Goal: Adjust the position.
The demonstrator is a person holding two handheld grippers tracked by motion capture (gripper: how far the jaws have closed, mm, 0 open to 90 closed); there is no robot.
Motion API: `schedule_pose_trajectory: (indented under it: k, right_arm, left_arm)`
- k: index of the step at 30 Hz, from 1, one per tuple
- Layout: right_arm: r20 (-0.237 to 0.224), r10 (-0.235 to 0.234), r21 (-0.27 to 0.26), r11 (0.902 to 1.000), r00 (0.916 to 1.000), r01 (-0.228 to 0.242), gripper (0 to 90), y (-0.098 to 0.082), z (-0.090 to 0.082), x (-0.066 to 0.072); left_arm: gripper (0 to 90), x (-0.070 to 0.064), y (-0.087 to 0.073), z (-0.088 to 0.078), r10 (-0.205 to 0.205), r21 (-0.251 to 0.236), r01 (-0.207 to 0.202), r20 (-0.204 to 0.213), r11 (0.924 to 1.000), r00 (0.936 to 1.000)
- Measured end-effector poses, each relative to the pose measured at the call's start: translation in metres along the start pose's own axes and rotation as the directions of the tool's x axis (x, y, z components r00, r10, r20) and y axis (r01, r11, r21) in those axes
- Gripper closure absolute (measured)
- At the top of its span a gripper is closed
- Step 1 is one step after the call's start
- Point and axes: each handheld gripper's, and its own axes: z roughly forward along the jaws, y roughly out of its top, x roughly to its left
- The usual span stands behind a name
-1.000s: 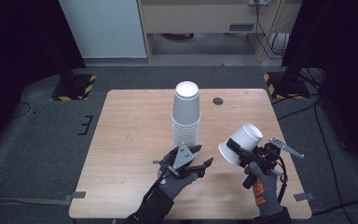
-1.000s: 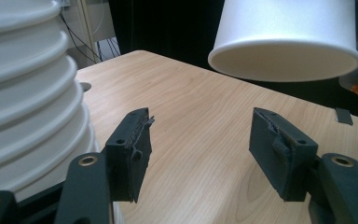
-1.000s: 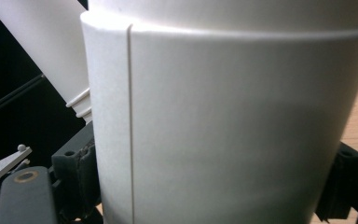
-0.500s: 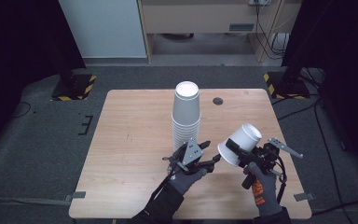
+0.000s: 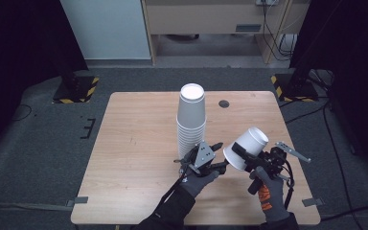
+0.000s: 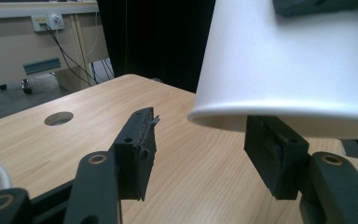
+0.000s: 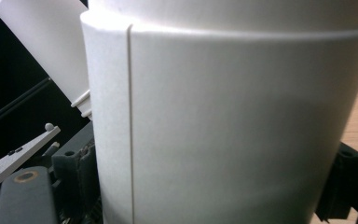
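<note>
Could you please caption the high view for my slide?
Right gripper holds a white paper cup beside the open left gripper and cup stack.

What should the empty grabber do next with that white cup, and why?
Probably ease the open left gripper forward so its jaws straddle the rim of the white paper cup, then close. The right gripper holds that cup tilted, and its rim hangs just above the left jaws.

1. No readable text, labels, brands or numbers anywhere.
2. The white paper cups (image 5: pixel 191 120) are plain.
3. An orange mark on the right glove (image 5: pixel 268 199) is too small to read.
</note>
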Motion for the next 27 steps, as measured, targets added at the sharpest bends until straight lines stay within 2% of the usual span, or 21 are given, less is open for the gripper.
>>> schedule_pose_trajectory:
  k: [4, 9, 27]
  right_arm:
    - [-0.006, 0.019, 0.004, 0.9998, 0.9998, -0.019, 15.7, -0.002, 0.001, -0.001]
    - [-0.007, 0.033, 0.005, 0.9994, 0.9994, -0.033, 15.7, -0.002, 0.001, -0.001]
    - [-0.035, 0.094, 0.038, 0.995, 0.995, -0.092, 15.5, -0.008, 0.006, -0.002]
  left_arm:
    - [44.7, -0.001, 0.0, 0.004, -0.004, -0.02, 0.004, 0.006, 0.9998, 1.0]
    - [47.9, -0.002, 0.001, 0.007, -0.002, -0.045, 0.001, -0.011, 0.999, 0.9999]
    - [62.9, -0.004, 0.001, 0.011, 0.044, -0.069, -0.047, -0.039, 0.9965, 0.9982]
